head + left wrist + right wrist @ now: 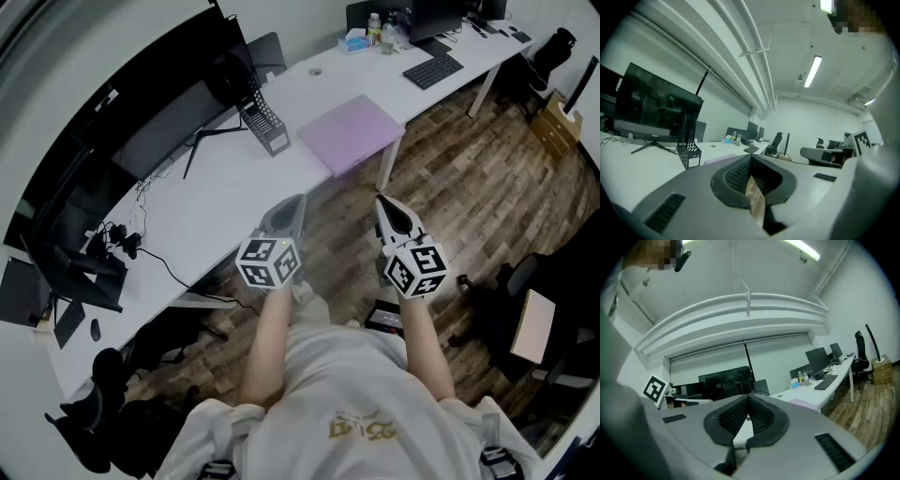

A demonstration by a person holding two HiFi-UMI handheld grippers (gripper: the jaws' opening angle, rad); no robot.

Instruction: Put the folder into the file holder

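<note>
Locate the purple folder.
Head view, upper centre: the purple folder lies flat on the white desk, near its edge, just right of the black file holder.

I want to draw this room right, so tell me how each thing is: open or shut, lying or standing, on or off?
left claw: shut, holding nothing.
right claw: shut, holding nothing.
folder: closed, lying flat on the desk near its corner.
file holder: standing upright on the desk, no folder in it.
monitor: screen dark.
</note>
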